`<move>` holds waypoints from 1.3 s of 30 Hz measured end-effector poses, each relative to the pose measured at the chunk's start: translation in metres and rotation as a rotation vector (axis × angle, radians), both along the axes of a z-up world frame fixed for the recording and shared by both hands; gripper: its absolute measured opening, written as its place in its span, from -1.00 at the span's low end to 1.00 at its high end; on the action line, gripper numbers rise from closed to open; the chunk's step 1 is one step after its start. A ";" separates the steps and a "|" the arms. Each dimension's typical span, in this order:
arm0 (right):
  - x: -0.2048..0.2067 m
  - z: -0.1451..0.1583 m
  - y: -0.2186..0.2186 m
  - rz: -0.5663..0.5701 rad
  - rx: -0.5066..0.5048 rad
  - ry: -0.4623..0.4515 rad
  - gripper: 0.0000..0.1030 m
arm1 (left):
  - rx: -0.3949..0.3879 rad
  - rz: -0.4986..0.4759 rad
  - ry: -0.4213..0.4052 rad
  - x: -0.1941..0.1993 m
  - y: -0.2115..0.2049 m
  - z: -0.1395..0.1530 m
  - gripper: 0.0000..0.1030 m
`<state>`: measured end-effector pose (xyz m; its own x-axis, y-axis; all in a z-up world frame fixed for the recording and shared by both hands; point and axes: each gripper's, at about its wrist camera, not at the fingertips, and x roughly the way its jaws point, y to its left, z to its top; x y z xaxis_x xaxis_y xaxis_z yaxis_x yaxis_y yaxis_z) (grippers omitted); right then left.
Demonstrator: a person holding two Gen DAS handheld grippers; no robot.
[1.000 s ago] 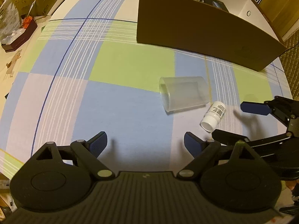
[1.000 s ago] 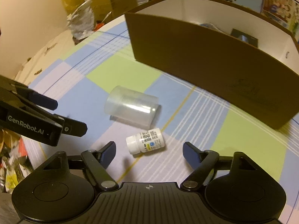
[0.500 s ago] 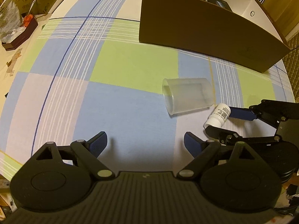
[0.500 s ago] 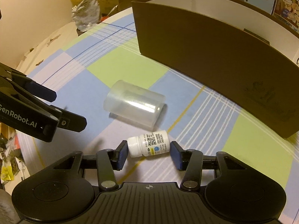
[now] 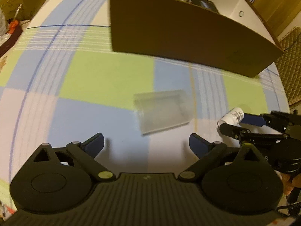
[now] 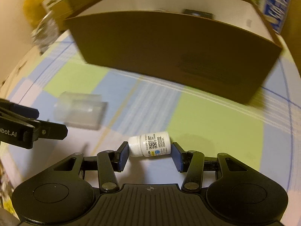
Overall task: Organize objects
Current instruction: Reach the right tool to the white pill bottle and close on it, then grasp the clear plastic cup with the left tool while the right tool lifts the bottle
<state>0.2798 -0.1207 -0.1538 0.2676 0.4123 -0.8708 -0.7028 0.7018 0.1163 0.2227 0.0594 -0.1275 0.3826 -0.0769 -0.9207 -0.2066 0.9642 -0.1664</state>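
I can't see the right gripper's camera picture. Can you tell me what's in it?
The right gripper pinches a small white bottle end to end. Beyond stands a brown box on a checked tablecloth, a clear cup lying left.

One second ago the right gripper (image 6: pixel 150 155) was open, with the small white bottle (image 6: pixel 150 146) lying on the tablecloth (image 6: pixel 216 124) in front of it. Now its two pads press the bottle's ends, and the bottle is lifted off the cloth, nearer to the brown box (image 6: pixel 169 52).
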 end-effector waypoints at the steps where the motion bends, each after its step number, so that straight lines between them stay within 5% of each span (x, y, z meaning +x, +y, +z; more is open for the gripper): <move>1: 0.003 0.000 -0.003 -0.023 0.001 0.002 -0.11 | -0.006 -0.005 -0.004 0.005 -0.003 -0.001 0.86; 11: 0.021 0.004 -0.033 -0.142 0.010 0.008 -0.11 | 0.057 -0.035 -0.003 0.042 -0.021 -0.013 0.82; 17: 0.022 0.005 -0.037 -0.156 0.016 0.011 -0.11 | 0.090 -0.072 -0.011 0.048 -0.025 -0.014 0.43; 39: 0.016 0.030 -0.014 -0.089 0.077 -0.004 -0.12 | 0.115 -0.123 -0.103 0.028 -0.015 0.023 0.41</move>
<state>0.2961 -0.1346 -0.1239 0.3098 0.4526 -0.8362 -0.6384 0.7507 0.1698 0.2503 0.0439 -0.1045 0.4699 -0.0252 -0.8824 -0.0739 0.9950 -0.0677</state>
